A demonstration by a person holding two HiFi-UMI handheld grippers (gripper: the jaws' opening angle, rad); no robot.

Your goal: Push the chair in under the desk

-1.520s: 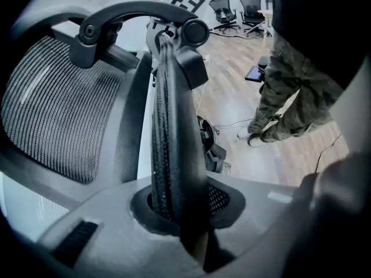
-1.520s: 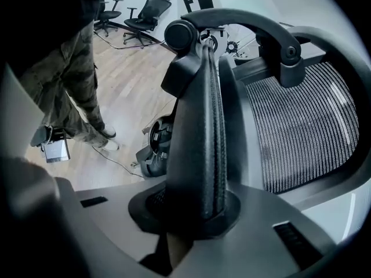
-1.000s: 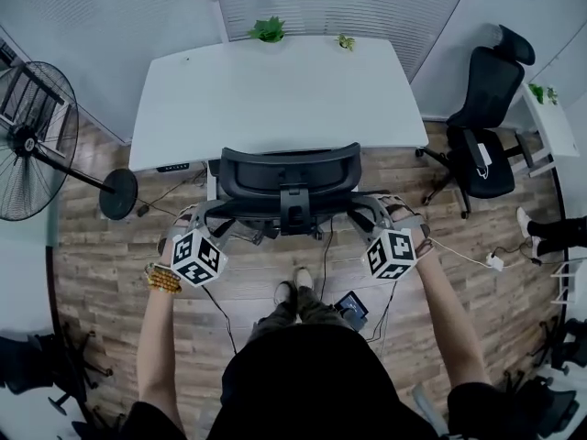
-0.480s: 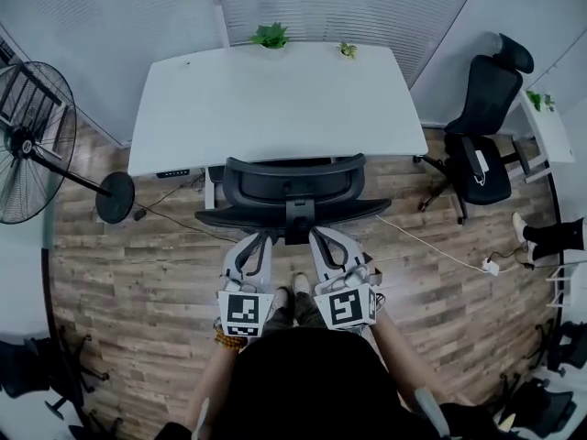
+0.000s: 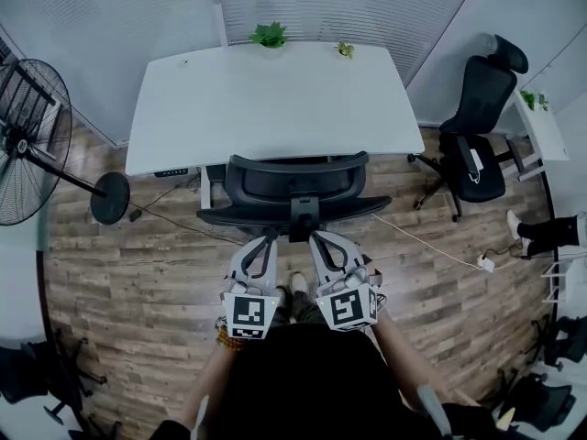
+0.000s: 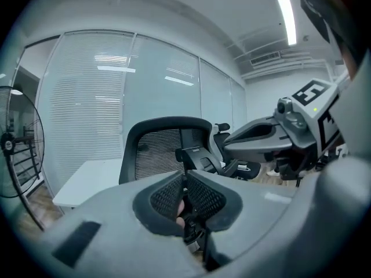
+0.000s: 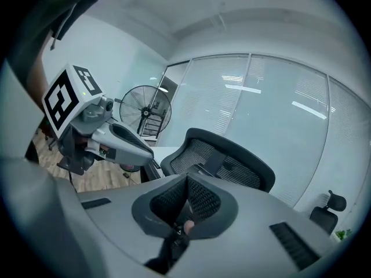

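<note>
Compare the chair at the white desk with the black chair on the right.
The desk chair sits tucked at the white desk, back toward the person; the right chair stands clear of it. The right chair has a headrest and something white on its seat; the desk chair shows neither. Both are black.

We see a bright, evenly lit room. A ceiling light strip [image 6: 287, 17] throws streaks of glare on the glass wall [image 6: 151, 80]. Shadows are soft. Every view bows at its edges; close foreground blurs in both gripper views.
</note>
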